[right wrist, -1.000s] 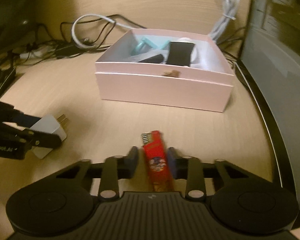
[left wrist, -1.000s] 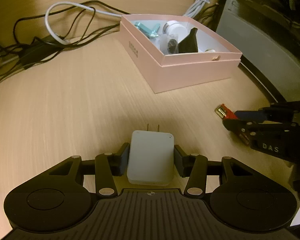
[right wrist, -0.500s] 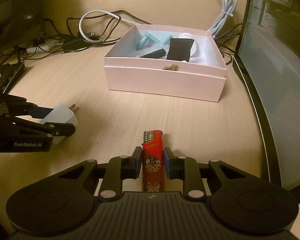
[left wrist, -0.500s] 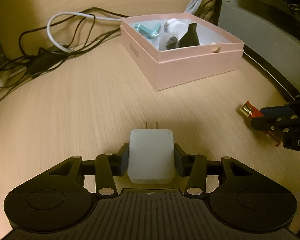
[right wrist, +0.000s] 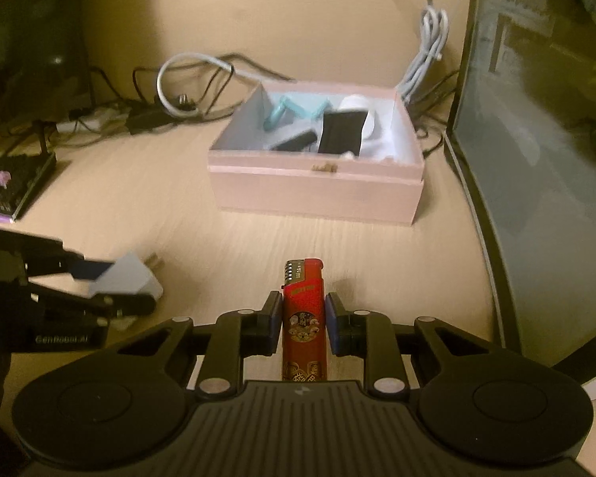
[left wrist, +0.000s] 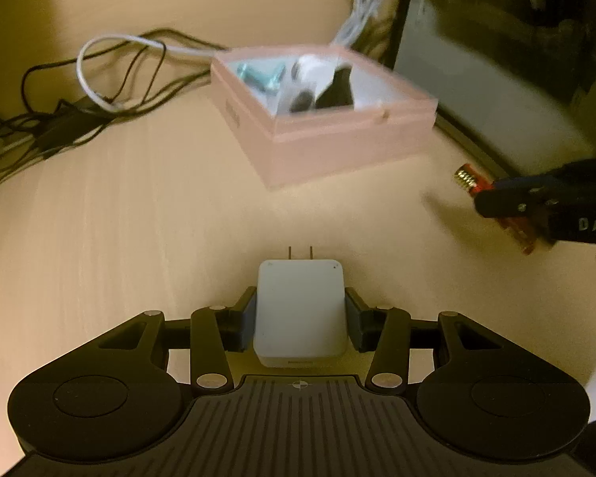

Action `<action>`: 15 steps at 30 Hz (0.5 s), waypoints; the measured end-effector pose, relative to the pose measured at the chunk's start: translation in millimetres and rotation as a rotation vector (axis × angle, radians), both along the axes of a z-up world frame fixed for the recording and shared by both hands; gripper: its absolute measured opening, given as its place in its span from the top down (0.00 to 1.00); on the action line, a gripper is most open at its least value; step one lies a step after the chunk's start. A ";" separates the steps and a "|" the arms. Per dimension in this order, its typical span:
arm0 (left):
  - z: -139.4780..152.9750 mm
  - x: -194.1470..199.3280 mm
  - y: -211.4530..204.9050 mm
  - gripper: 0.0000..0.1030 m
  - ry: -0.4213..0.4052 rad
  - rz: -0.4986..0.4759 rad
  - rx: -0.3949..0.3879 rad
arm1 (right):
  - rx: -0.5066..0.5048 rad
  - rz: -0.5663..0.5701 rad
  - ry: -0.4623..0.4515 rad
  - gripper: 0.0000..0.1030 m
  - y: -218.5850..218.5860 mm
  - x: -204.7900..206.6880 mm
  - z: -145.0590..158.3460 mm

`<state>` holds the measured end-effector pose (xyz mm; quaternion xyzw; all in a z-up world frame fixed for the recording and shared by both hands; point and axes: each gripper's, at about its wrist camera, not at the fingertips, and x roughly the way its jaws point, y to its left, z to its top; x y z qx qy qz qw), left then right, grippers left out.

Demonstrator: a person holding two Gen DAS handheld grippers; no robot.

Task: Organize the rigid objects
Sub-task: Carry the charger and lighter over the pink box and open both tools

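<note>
My left gripper (left wrist: 300,310) is shut on a white plug adapter (left wrist: 300,312), prongs pointing forward, held above the wooden desk. My right gripper (right wrist: 302,314) is shut on a red lighter (right wrist: 302,318), metal head forward. Each shows in the other's view: the adapter (right wrist: 129,278) at the left, the lighter (left wrist: 473,183) at the right. An open pink box (left wrist: 337,147) stands ahead; in the right wrist view the box (right wrist: 318,189) holds a teal part, a black block, a white round item and other small things.
Tangled black and white cables (left wrist: 111,79) lie behind the box at the left. A coiled white cable (right wrist: 427,51) hangs at the back. A dark computer case (right wrist: 536,159) stands along the right. A dark flat object (right wrist: 16,183) lies at the far left.
Both grippers have risen and drawn back from the box, each still holding its object. The box looks farther and smaller in both views.
</note>
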<state>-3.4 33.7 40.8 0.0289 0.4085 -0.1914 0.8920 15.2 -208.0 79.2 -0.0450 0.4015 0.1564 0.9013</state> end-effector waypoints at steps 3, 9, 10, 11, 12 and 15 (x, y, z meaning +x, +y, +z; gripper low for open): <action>26.1 9.9 2.1 0.52 -0.048 0.004 -0.062 | 0.026 -0.009 -0.038 0.78 -4.0 4.2 19.9; 81.6 65.5 0.6 0.52 -0.154 0.046 -0.196 | 0.076 -0.025 -0.160 0.78 -6.6 42.9 75.2; 86.4 77.9 -1.2 0.52 -0.165 0.052 -0.217 | 0.089 -0.028 -0.176 0.78 -6.2 52.3 83.2; 89.8 89.8 -3.8 0.52 -0.172 0.057 -0.230 | 0.096 -0.032 -0.195 0.78 -4.9 62.8 89.8; 91.9 103.2 -6.4 0.52 -0.174 0.064 -0.239 | 0.093 -0.040 -0.212 0.78 -3.5 73.7 94.3; 92.1 146.3 -17.7 0.52 -0.157 0.092 -0.252 | 0.070 -0.061 -0.229 0.78 3.5 106.5 94.2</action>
